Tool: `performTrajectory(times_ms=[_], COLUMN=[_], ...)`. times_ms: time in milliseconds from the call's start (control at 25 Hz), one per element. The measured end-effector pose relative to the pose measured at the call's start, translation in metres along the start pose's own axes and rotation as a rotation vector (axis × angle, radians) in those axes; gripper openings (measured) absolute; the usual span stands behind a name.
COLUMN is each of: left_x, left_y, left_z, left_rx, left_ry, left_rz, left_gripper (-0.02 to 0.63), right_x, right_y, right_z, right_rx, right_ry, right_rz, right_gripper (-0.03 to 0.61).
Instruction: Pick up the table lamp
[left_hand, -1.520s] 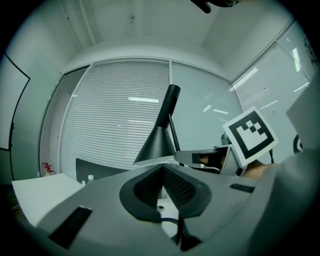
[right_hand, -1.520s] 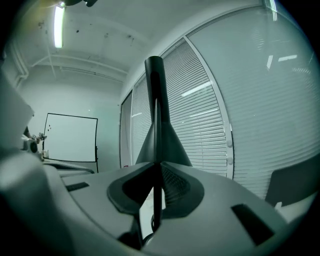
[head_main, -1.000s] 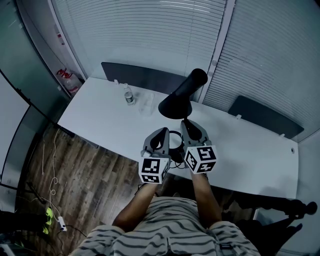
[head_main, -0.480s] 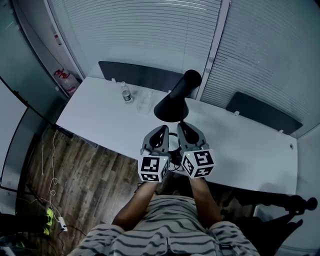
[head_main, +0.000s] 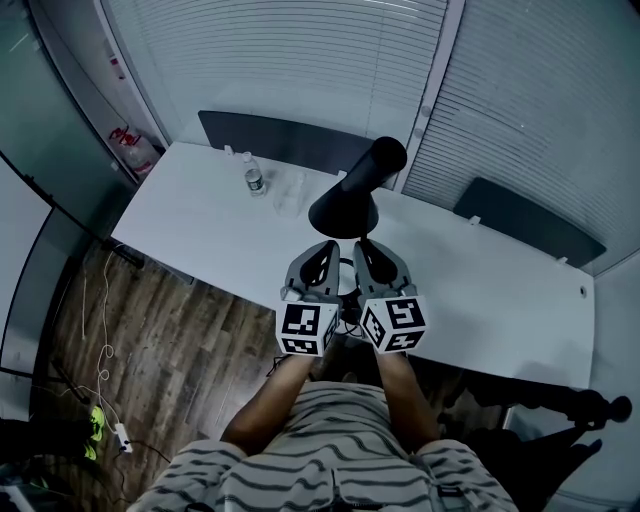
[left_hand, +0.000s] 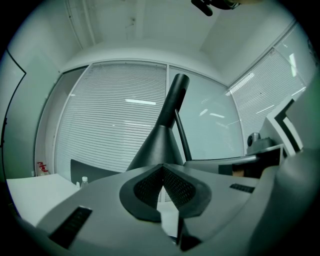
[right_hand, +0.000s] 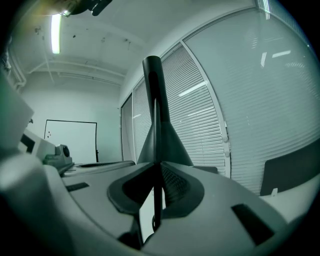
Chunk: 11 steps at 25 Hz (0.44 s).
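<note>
The black table lamp (head_main: 343, 206) has a cone shade and a tube neck slanting up to the right, above the white table's (head_main: 190, 235) near edge. In the right gripper view its thin stem (right_hand: 156, 200) runs upright between the pads, and my right gripper (head_main: 366, 248) (right_hand: 159, 168) is shut on it. My left gripper (head_main: 327, 248) (left_hand: 162, 169) is close beside it on the left with pads touching at their tips; the shade (left_hand: 159, 145) rises just beyond them. A dark ring of the lamp's foot (head_main: 349, 281) shows between the two grippers.
A small water bottle (head_main: 254, 181) and a clear cup (head_main: 290, 196) stand on the table's far left part. Two dark chair backs (head_main: 280, 140) (head_main: 520, 226) line the far edge before window blinds. Wooden floor (head_main: 150, 330) lies left; a dark stand (head_main: 575, 410) sits lower right.
Both grippers have drawn closer together and shifted slightly left in the head view, the lamp moving with them. Neither gripper's jaws have changed.
</note>
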<state>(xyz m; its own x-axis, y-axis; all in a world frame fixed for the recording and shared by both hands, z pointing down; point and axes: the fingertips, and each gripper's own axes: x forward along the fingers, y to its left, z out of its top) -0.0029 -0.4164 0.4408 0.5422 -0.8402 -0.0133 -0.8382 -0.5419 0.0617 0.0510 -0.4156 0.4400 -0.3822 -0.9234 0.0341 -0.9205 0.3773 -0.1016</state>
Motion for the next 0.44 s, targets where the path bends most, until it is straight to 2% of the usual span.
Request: performTrajectory(times_ms=[440], left_x=[0.0072], left_y=[0.0015], left_z=[0.0033], left_rx=[0.011], left_ry=[-0.013], left_rz=[0.002], left_gripper=[0.006], right_x=[0.0064], right_y=[-0.0082], right_z=[0.0004], right_rx=[-0.003], right_ry=[-0.005], right_rz=[-0.005], right_gripper=[0.044])
